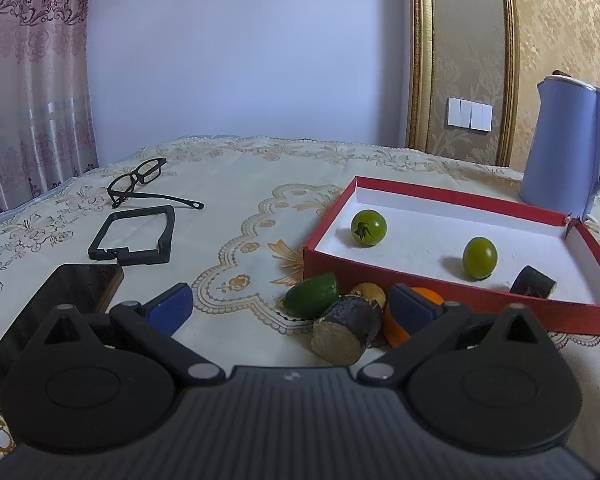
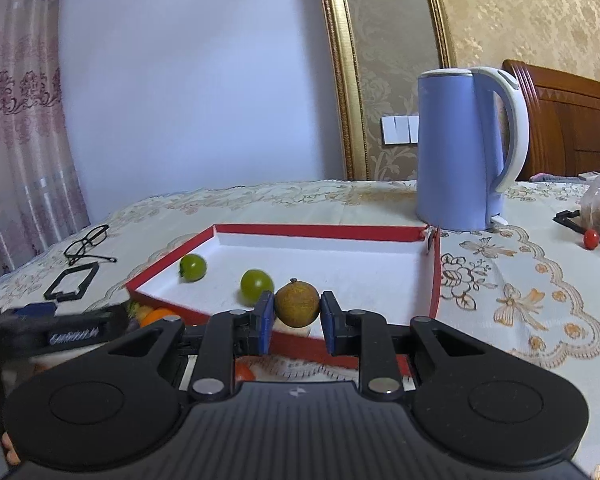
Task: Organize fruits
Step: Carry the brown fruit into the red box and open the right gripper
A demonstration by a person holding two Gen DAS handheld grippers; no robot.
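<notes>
right gripper [image 2: 296, 322]: jaws pinch brown fruit [image 2: 297, 304] above red box [image 2: 320, 232] | left gripper [image 1: 290, 306]: jaws wide | risk: round fruit slips, rolls

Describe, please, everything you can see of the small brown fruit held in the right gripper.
The brown fruit is small and round, with a dull, rough tan-brown skin and a short dark stem nub on top. It sits upright, pinched on both sides between the blue pads of the right gripper, held above the near wall of the red box. Nothing else visibly touches it.
</notes>
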